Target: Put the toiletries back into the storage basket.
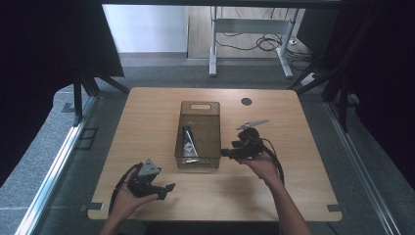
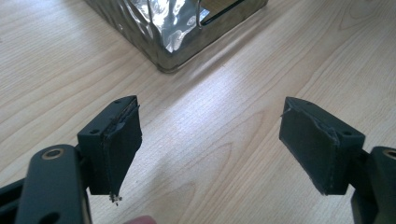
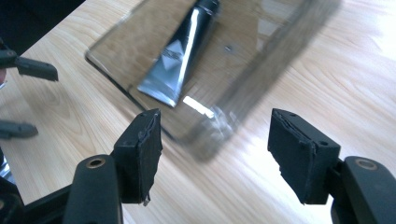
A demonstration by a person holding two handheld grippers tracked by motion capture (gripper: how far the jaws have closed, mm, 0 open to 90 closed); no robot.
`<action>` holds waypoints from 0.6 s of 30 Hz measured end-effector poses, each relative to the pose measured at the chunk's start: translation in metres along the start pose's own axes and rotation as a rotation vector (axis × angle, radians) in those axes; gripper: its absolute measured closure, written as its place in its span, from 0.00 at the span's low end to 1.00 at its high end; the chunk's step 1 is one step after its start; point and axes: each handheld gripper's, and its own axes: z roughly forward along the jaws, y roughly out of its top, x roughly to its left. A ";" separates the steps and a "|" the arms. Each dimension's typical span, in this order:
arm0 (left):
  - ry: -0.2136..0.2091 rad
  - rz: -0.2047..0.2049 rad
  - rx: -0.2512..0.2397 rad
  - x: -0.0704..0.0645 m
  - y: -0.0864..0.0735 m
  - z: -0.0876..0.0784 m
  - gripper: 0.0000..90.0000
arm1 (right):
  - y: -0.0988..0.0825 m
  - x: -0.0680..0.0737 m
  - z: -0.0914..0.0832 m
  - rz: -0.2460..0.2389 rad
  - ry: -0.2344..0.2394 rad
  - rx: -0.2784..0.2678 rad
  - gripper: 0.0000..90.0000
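A clear brownish plastic bin (image 1: 199, 110) stands at the middle of the wooden table. Inside it lies a silver and black tube (image 1: 187, 141), its flat crimped end toward the near wall. The right gripper view looks into the bin (image 3: 275, 51) and onto the tube (image 3: 180, 51). My right gripper (image 1: 226, 152) is open, just right of the bin's near corner, jaws pointing left. My left gripper (image 1: 170, 188) is open near the table's front left, above bare wood. In the left gripper view the bin's corner (image 2: 175, 56) lies ahead of the open jaws (image 2: 210, 144).
A dark round cable hole (image 1: 246, 101) sits in the tabletop (image 1: 147, 117) at the back right. Beyond the table stands a white desk frame (image 1: 249, 29) with cables on the floor. Dark curtains hang at both sides.
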 end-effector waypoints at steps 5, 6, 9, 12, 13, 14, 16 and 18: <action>0.005 0.007 0.022 -0.002 0.000 0.007 0.24 | -0.034 -0.020 -0.019 0.034 -0.020 -0.043 0.39; 0.005 0.011 0.028 -0.003 0.000 0.008 0.24 | -0.041 -0.024 -0.022 0.042 -0.021 -0.050 0.39; 0.003 0.016 0.035 -0.004 -0.001 0.011 0.24 | -0.057 -0.035 -0.027 0.070 -0.021 -0.063 0.39; 0.011 0.027 0.045 -0.006 -0.001 0.015 0.24 | -0.071 -0.043 -0.030 0.087 -0.009 -0.070 0.39; 0.011 0.031 0.049 -0.007 -0.001 0.017 0.24 | -0.075 -0.045 -0.030 0.089 -0.009 -0.078 0.39; 0.012 0.030 0.050 -0.008 -0.001 0.018 0.24 | -0.078 -0.047 -0.030 0.089 -0.009 -0.062 0.39; 0.004 0.032 0.053 -0.009 -0.001 0.019 0.24 | -0.084 -0.049 -0.028 0.067 -0.032 -0.041 0.39; 0.005 0.028 0.056 -0.010 -0.001 0.021 0.24 | -0.089 -0.054 -0.028 0.069 -0.042 -0.038 0.39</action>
